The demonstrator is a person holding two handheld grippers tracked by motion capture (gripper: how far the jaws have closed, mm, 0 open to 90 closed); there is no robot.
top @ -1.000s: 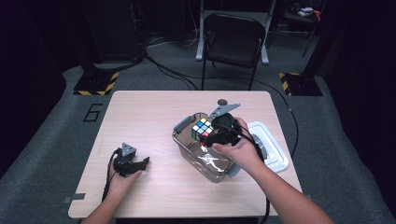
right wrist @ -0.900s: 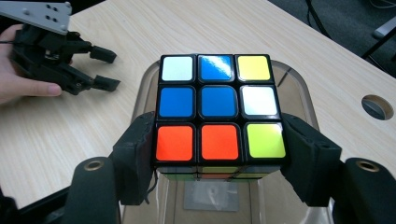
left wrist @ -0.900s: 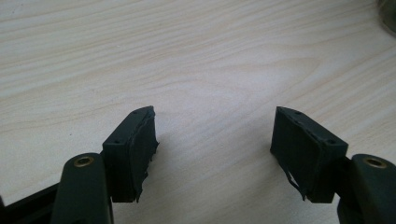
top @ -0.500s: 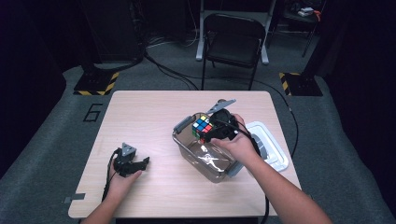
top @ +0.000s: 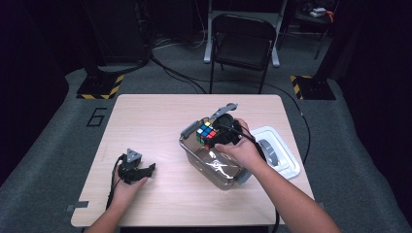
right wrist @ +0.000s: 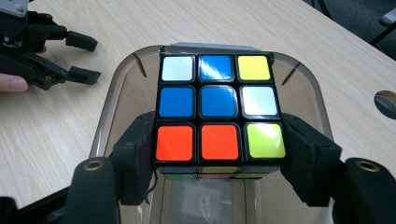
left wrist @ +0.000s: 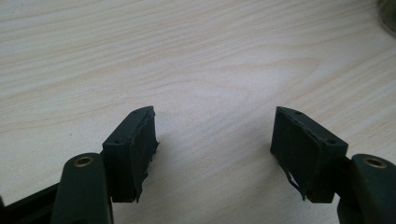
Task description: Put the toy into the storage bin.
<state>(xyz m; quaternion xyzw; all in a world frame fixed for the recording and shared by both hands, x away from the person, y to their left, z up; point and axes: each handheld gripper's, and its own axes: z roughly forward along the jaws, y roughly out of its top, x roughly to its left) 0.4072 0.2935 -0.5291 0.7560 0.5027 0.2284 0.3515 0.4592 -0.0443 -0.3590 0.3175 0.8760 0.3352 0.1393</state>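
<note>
A scrambled colour cube (right wrist: 218,109) is clamped between the jaws of my right gripper (right wrist: 219,158), held above the open clear plastic bin (right wrist: 116,91). In the high view the cube (top: 206,132) hangs over the far end of the bin (top: 214,167), with my right gripper (top: 221,131) shut on it. Near the table's front left, my left gripper (top: 150,170) rests low on the wood, open. In its own view the left gripper (left wrist: 212,140) has both pads wide apart with bare table between them. The right gripper view also catches the left gripper (right wrist: 79,58) at its top left.
The bin's white lid (top: 279,153) lies on the table to the right of the bin. A small round hole (right wrist: 386,101) sits in the tabletop beyond the bin. A folding chair (top: 243,46) stands behind the table. Bare wood spreads between the left gripper and the bin.
The right gripper has carried the cube slightly leftward and up over the bin's far end. The left gripper has stayed still.
</note>
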